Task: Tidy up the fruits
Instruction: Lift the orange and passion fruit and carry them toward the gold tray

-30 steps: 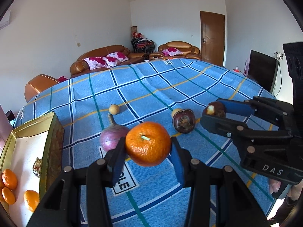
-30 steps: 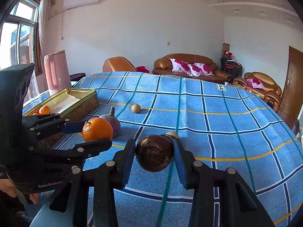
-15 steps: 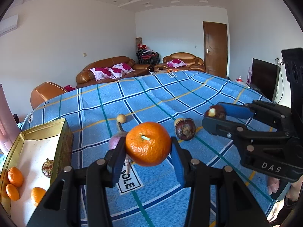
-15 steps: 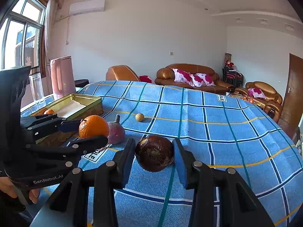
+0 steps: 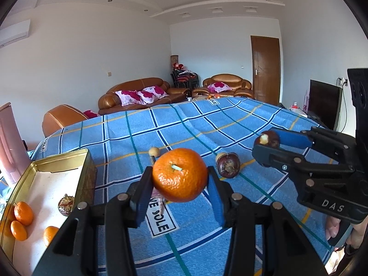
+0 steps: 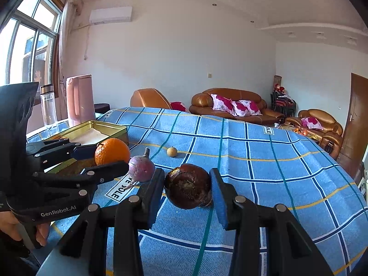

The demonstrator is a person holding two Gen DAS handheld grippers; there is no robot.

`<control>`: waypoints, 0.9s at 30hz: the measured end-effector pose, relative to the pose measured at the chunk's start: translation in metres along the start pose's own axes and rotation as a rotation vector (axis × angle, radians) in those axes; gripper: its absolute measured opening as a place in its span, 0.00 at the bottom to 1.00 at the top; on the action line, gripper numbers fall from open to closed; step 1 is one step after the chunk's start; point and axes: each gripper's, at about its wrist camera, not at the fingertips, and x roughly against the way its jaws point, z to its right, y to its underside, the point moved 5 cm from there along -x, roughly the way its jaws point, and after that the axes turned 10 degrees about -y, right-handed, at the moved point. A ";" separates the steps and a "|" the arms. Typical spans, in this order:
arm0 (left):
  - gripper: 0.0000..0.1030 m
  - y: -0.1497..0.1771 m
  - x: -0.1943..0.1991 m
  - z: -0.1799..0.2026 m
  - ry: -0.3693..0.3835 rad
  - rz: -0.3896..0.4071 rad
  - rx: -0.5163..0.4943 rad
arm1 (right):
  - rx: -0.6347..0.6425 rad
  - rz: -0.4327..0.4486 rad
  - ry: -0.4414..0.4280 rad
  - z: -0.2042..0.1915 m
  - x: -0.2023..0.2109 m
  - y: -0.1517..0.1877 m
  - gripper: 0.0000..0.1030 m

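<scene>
My left gripper is shut on an orange, held above the blue checked tablecloth. My right gripper is shut on a dark brown round fruit. In the left wrist view the right gripper is at the right with that fruit. In the right wrist view the left gripper and its orange are at the left. A second dark fruit, a purple fruit and a small tan fruit lie on the cloth.
A gold tin stands at the left, holding three oranges and a dark fruit. Behind the tin are a pink jug and a clear bottle. Sofas line the far wall.
Both views have tipped upward. The left gripper has shifted a little with its orange, and more of the tin now shows. Both grips are unchanged.
</scene>
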 end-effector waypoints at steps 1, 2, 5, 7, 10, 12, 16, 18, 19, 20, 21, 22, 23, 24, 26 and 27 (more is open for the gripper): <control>0.46 0.000 0.001 0.000 -0.003 0.005 0.001 | 0.003 0.004 0.001 0.000 0.001 0.000 0.41; 0.46 0.000 0.002 0.000 -0.006 0.011 0.002 | 0.006 0.008 0.002 -0.001 0.001 -0.001 0.41; 0.46 -0.001 0.006 -0.002 -0.013 0.028 0.008 | 0.015 0.018 0.007 -0.003 0.004 0.000 0.41; 0.46 -0.001 0.007 -0.003 -0.016 0.037 0.011 | 0.021 0.024 0.010 -0.004 0.005 -0.001 0.41; 0.46 -0.002 0.010 -0.005 -0.022 0.049 0.019 | 0.031 0.033 0.013 -0.006 0.007 -0.002 0.41; 0.46 -0.002 0.011 -0.006 -0.026 0.055 0.024 | 0.036 0.040 0.014 -0.006 0.008 -0.002 0.41; 0.46 -0.002 0.014 -0.008 -0.036 0.070 0.026 | 0.040 0.059 0.012 -0.007 0.011 -0.003 0.41; 0.46 -0.002 0.016 -0.008 -0.043 0.079 0.024 | 0.045 0.067 0.011 -0.009 0.012 -0.003 0.41; 0.46 -0.002 0.017 -0.008 -0.046 0.083 0.021 | 0.048 0.069 0.010 -0.010 0.012 -0.004 0.41; 0.46 -0.002 0.018 -0.008 -0.049 0.085 0.019 | 0.052 0.069 0.009 -0.012 0.012 -0.004 0.41; 0.46 -0.002 0.018 -0.009 -0.053 0.088 0.020 | 0.055 0.070 0.008 -0.013 0.011 -0.004 0.41; 0.46 -0.003 0.019 -0.010 -0.056 0.089 0.021 | 0.056 0.071 0.005 -0.014 0.011 -0.005 0.41; 0.46 -0.002 0.019 -0.012 -0.059 0.090 0.024 | 0.055 0.072 0.001 -0.015 0.010 -0.005 0.41; 0.46 -0.002 0.019 -0.013 -0.063 0.090 0.025 | 0.053 0.072 -0.003 -0.015 0.009 -0.006 0.41; 0.46 -0.002 0.018 -0.016 -0.073 0.088 0.029 | 0.052 0.071 -0.012 -0.017 0.007 -0.007 0.41; 0.46 -0.002 0.018 -0.018 -0.078 0.087 0.032 | 0.053 0.071 -0.014 -0.018 0.006 -0.007 0.41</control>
